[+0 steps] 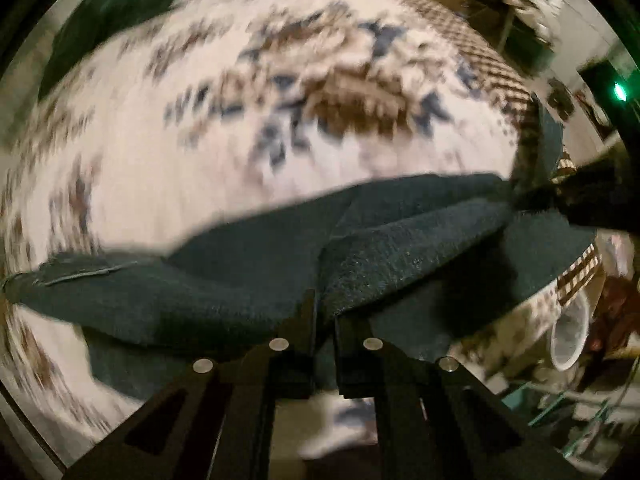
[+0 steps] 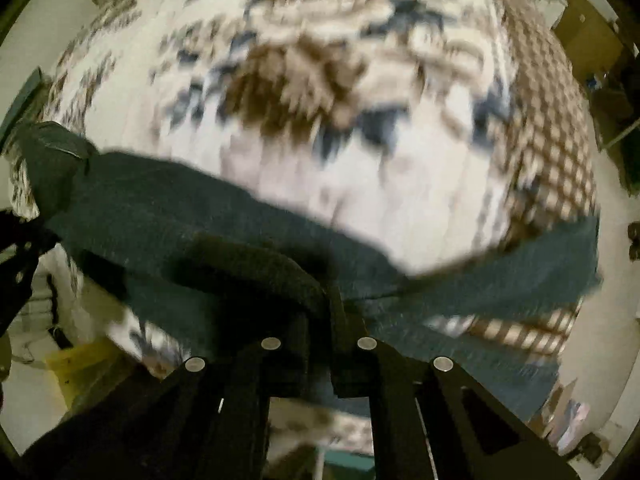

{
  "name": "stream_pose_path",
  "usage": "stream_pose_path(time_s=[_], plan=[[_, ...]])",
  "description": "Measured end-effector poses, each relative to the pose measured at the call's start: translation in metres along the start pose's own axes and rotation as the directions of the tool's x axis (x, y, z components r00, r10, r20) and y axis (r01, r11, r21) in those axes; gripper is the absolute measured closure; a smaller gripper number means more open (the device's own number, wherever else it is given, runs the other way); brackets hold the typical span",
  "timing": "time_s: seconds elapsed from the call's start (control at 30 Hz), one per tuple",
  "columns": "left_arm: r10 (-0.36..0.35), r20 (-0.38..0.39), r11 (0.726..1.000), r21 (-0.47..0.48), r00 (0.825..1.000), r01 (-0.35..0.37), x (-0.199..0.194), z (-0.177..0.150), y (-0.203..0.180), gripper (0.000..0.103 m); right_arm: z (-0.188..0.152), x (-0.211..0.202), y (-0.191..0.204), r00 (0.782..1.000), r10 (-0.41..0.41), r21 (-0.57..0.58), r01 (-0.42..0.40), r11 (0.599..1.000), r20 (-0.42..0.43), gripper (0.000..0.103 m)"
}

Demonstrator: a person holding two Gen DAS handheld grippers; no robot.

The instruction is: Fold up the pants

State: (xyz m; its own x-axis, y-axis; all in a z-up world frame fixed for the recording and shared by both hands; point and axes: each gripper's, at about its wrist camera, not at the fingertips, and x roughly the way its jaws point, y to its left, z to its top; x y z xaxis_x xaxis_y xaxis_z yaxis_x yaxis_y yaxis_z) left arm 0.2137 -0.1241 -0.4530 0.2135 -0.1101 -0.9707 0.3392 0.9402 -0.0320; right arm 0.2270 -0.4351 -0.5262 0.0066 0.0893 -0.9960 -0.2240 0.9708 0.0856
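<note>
A white plastic cup [image 1: 570, 336] lay on its side at the right edge of the left wrist view, near a small green light [image 1: 619, 91] higher on that side. A yellow bag-like thing [image 2: 76, 364] showed at the lower left of the right wrist view, too blurred to name better.

The dark green fleece pants [image 1: 280, 280] were stretched in a band across both views, above a cream woven blanket with brown and blue patterns [image 1: 200, 140]. A brown checked border [image 2: 552, 128] ran along the side of the blanket. More dark green cloth [image 1: 120, 4] lay at the far upper left, apart from the band.

The left gripper [image 1: 324, 308] was closed on an edge of the pants, its black fingers pinching the fleece. The right gripper [image 2: 326, 300] also clamped the pants [image 2: 200, 232], with a fold bulging over its fingers. Cluttered furniture stood around the blanket, but was unclear.
</note>
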Motion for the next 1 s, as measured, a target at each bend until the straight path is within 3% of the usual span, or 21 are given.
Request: stream_pose_path(time_s=[0.1, 0.17, 0.27, 0.33, 0.37, 0.4, 0.43, 0.47, 0.5, 0.53, 0.6, 0.73, 0.87, 0.97, 1.0], plan=[[0.016, -0.039, 0.999, -0.041, 0.999, -0.018, 0.022, -0.021, -0.006, 0.097, -0.042, 0.011, -0.007, 0.999, -0.015, -0.014, 0.014, 1.000, -0.041, 0.095], [0.036, -0.065, 0.997, -0.060, 0.997, -0.040, 0.038, -0.026, -0.006, 0.094, -0.047, 0.024, -0.001, 0.998, -0.026, -0.013, 0.025, 1.000, -0.056, 0.094], [0.011, -0.090, 0.993, -0.116, 0.996, -0.022, 0.051, -0.027, -0.001, 0.092, -0.066, 0.023, -0.018, 0.994, -0.001, 0.028, 0.004, 1.000, -0.107, 0.088], [-0.001, -0.097, 0.986, -0.166, 0.995, -0.015, 0.048, -0.025, 0.002, 0.087, -0.074, 0.009, -0.037, 0.994, 0.035, 0.075, -0.027, 0.997, -0.107, 0.086], [0.000, -0.095, 0.983, -0.185, 0.995, -0.018, 0.045, -0.024, 0.004, 0.078, -0.066, 0.009, -0.037, 0.993, 0.055, 0.101, -0.045, 0.994, -0.101, 0.084], [-0.002, -0.090, 0.980, -0.200, 0.996, -0.016, 0.041, -0.023, 0.004, 0.059, -0.067, 0.000, -0.047, 0.992, 0.086, 0.141, -0.072, 0.987, -0.090, 0.068], [-0.011, -0.085, 0.975, -0.220, 0.996, -0.008, 0.037, -0.022, 0.006, 0.047, -0.070, -0.010, -0.062, 0.989, 0.126, 0.196, -0.110, 0.974, -0.071, 0.039], [-0.023, -0.083, 0.970, -0.243, 0.996, 0.002, 0.033, -0.021, 0.007, 0.024, -0.075, -0.023, -0.079, 0.984, 0.175, 0.265, -0.158, 0.951, -0.042, 0.027], [-0.029, -0.078, 0.965, -0.264, 0.997, 0.007, 0.029, -0.020, 0.008, 0.015, -0.074, -0.031, -0.091, 0.980, 0.197, 0.322, -0.182, 0.929, -0.016, 0.006], [-0.032, -0.067, 0.957, -0.289, 0.997, 0.011, 0.025, -0.018, 0.010, 0.015, -0.082, -0.048, -0.113, 0.978, 0.205, 0.387, -0.198, 0.901, 0.023, 0.004], [-0.013, -0.056, 0.952, -0.305, 0.998, -0.005, 0.021, -0.015, 0.009, 0.015, -0.090, -0.064, -0.138, 0.982, 0.179, 0.452, -0.190, 0.872, 0.068, 0.004], [0.075, -0.080, 0.953, -0.287, 0.994, -0.095, 0.035, 0.002, 0.005, 0.015, -0.067, -0.079, -0.180, 0.997, -0.018, 0.547, -0.028, 0.837, 0.078, 0.004], [0.116, -0.095, 0.942, -0.306, 0.989, -0.140, 0.048, 0.015, 0.012, 0.015, -0.004, -0.049, -0.210, 0.992, -0.111, 0.623, 0.053, 0.780, 0.054, 0.006], [0.146, -0.091, 0.943, -0.288, 0.985, -0.166, 0.051, 0.022, 0.011, 0.015, 0.030, -0.017, -0.229, 0.986, -0.163, 0.636, 0.138, 0.759, -0.019, 0.018], [0.148, -0.092, 0.944, -0.282, 0.985, -0.168, 0.052, 0.024, 0.009, 0.015, 0.034, -0.010, -0.235, 0.985, -0.166, 0.638, 0.154, 0.754, -0.042, 0.029]])
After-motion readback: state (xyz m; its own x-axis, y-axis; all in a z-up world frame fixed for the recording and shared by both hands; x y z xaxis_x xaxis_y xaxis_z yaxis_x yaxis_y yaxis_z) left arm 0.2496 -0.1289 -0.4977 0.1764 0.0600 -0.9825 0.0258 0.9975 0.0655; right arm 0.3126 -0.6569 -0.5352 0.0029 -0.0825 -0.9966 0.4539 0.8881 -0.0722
